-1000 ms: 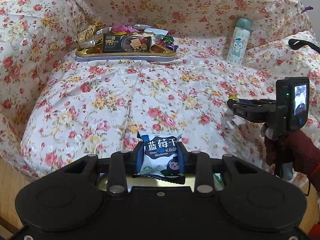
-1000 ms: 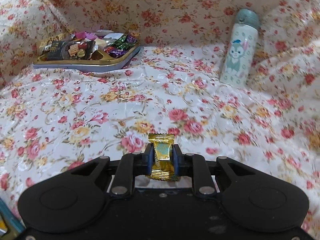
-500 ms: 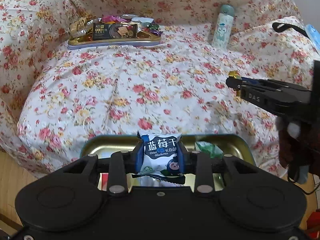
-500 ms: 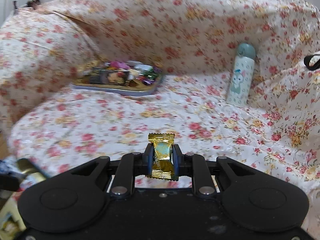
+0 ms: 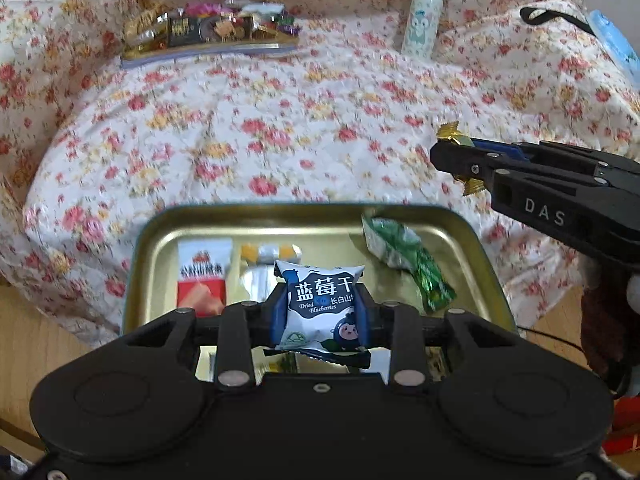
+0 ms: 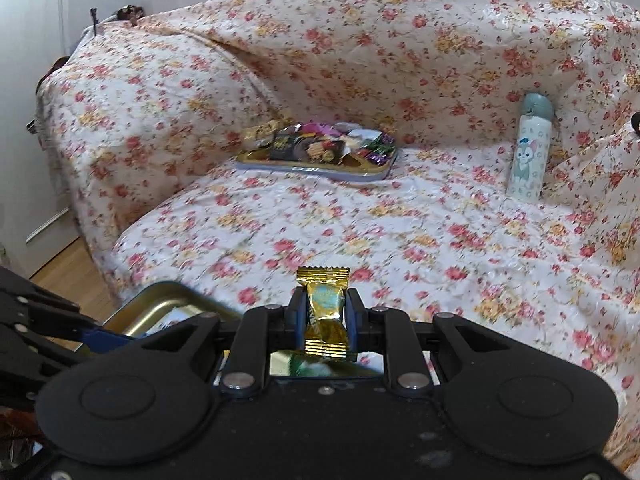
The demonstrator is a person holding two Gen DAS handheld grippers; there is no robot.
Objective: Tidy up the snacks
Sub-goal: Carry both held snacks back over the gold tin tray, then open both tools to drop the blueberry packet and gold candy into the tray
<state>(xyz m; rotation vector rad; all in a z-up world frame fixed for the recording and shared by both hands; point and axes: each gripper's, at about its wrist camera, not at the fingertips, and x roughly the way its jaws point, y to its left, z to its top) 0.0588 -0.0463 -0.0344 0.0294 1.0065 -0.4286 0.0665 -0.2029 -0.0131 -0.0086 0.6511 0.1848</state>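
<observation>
My left gripper (image 5: pixel 320 312) is shut on a white and navy dried blueberry packet (image 5: pixel 322 306), held above a gold tin tray (image 5: pixel 148 232) at the sofa's front edge. In that tray lie a red and white packet (image 5: pixel 202 276), a silver and yellow packet (image 5: pixel 264 264) and a green wrapper (image 5: pixel 404 256). My right gripper (image 6: pixel 323 318) is shut on a gold-wrapped candy (image 6: pixel 324 312); in the left wrist view the right gripper (image 5: pixel 450 152) hangs just beyond the tray's right corner. A second tray (image 6: pixel 316 152) heaped with snacks sits at the back of the seat.
A flowered cover (image 6: pixel 360 220) drapes the whole sofa. A pale bottle with a cartoon animal (image 6: pixel 528 148) stands upright against the backrest at the right. Wooden floor (image 6: pixel 72 276) shows at the left. A person's dark red sleeve (image 5: pixel 604 328) holds the right gripper.
Both grippers have drawn back from the seat toward its front edge, each keeping its snack. The near gold tray has come into view under the left gripper; the right gripper has risen.
</observation>
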